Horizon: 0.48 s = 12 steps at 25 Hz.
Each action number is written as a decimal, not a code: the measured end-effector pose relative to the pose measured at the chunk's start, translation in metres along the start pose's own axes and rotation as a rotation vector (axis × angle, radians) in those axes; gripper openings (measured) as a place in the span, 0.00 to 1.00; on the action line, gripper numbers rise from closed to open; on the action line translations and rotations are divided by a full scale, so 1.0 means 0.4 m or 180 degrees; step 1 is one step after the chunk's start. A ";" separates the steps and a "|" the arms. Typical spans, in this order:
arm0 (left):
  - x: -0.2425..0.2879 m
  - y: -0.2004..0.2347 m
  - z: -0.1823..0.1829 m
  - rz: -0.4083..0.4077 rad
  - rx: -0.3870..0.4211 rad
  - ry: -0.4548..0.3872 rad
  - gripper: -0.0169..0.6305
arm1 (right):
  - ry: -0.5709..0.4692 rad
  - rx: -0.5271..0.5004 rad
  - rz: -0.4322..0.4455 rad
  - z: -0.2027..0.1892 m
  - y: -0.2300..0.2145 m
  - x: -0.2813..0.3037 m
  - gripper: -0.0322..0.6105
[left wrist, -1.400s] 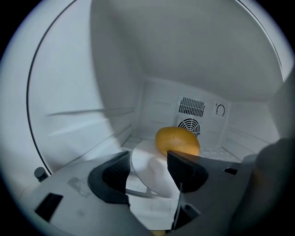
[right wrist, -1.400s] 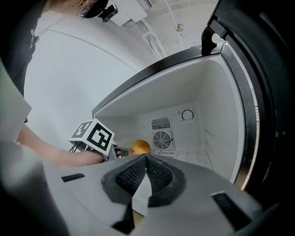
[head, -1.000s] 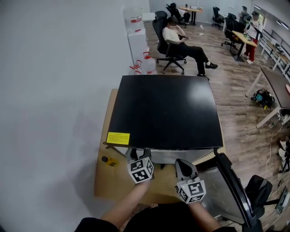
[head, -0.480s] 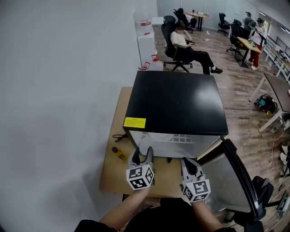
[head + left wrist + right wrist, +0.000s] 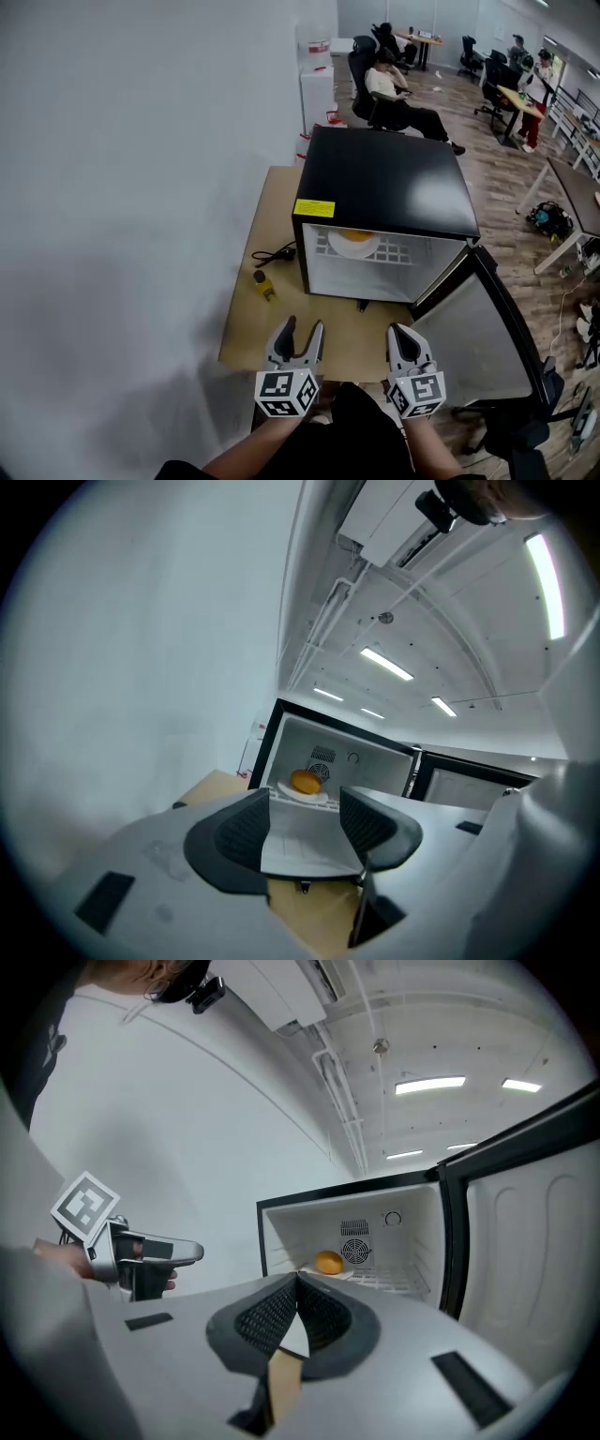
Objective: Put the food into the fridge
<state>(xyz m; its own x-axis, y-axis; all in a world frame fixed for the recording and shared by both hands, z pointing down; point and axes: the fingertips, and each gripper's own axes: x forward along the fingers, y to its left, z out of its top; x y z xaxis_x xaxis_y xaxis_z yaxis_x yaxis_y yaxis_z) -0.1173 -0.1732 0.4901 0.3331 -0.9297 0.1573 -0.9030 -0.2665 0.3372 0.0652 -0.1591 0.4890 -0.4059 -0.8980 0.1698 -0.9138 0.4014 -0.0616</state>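
The black mini fridge (image 5: 384, 178) stands on a wooden table (image 5: 262, 328) with its door (image 5: 483, 328) swung open to the right. On its wire shelf sits a white plate (image 5: 356, 246) with an orange piece of food (image 5: 356, 235). The left gripper view shows that food (image 5: 305, 781) beyond the jaws, and the right gripper view shows the food (image 5: 328, 1262) too. My left gripper (image 5: 303, 327) hovers open and empty over the table's near edge, well short of the fridge. My right gripper (image 5: 399, 330) is beside it, jaws shut with nothing between them.
A small yellow bottle (image 5: 265, 284) and a black cable (image 5: 274, 253) lie on the table left of the fridge. The open door juts toward my right side. A white wall runs along the left. A person sits in an office chair (image 5: 370, 89) behind the fridge.
Both grippers have drawn back from the fridge front toward me. The view has pulled away, so the fridge interior with the plate and food now shows.
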 end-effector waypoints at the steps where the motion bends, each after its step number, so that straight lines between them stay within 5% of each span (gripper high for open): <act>1: -0.032 -0.001 -0.008 -0.0003 -0.0108 0.0056 0.38 | -0.0018 -0.0002 -0.0011 0.005 0.016 -0.023 0.14; 6: -0.168 -0.012 -0.059 -0.0081 -0.0312 0.0189 0.34 | -0.0020 -0.0047 -0.0003 0.006 0.093 -0.129 0.14; 12: -0.275 -0.069 -0.117 -0.0422 -0.0420 0.0122 0.08 | 0.0097 -0.0089 -0.0144 -0.023 0.130 -0.253 0.14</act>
<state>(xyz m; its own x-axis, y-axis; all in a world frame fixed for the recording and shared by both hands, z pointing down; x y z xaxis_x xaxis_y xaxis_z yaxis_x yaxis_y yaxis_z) -0.1164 -0.0518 0.5068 0.4590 -0.8777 0.1378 -0.8080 -0.3479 0.4756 0.0587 -0.0457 0.4775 -0.3633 -0.9096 0.2017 -0.9303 0.3658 -0.0259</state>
